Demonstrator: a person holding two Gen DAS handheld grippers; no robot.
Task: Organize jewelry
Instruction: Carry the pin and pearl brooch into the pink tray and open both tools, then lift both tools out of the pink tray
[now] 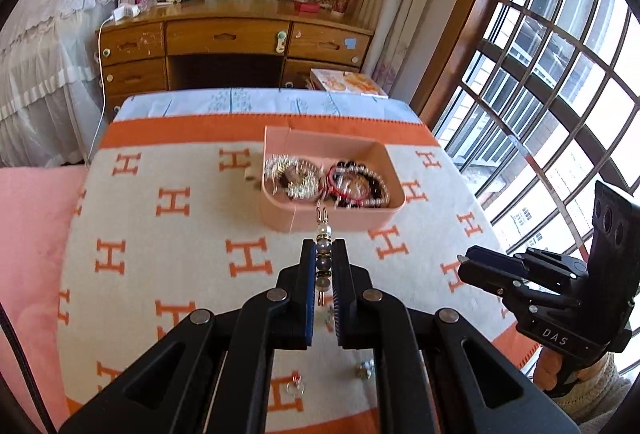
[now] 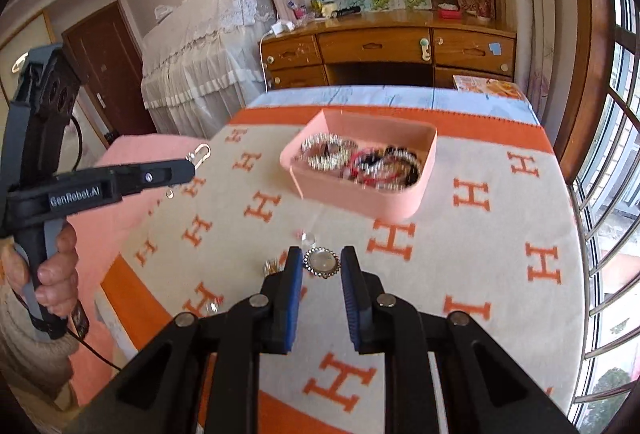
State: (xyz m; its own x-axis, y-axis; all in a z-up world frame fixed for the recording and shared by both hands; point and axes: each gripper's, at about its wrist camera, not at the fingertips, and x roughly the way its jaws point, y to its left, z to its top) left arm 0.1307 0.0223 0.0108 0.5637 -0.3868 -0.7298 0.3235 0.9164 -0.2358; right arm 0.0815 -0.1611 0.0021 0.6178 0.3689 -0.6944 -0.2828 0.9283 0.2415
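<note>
A pink box [image 1: 340, 214] stands on the H-patterned blanket [image 1: 180, 234] and holds silver bracelets [image 1: 294, 176] on its left and red and black bead bracelets [image 1: 360, 184] on its right. My left gripper [image 1: 323, 246] is shut on a beaded pearl earring [image 1: 323, 231], whose gold hooks stick out past the tips toward the box. In the right wrist view that gripper [image 2: 192, 166] hovers at the left, a hand on its handle. My right gripper [image 2: 321, 252] is shut on a round crystal-rimmed brooch [image 2: 321, 264], held above the blanket in front of the pink box [image 2: 360, 200].
Small loose pieces lie on the blanket: a gold one [image 2: 272, 267], clear ones [image 2: 214, 308] [image 2: 308, 236], and two near the front edge [image 1: 295, 386] [image 1: 365, 368]. A pink cushion [image 1: 32, 254] lies to the left, a barred window [image 1: 560, 94] to the right, a wooden desk [image 1: 232, 46] beyond.
</note>
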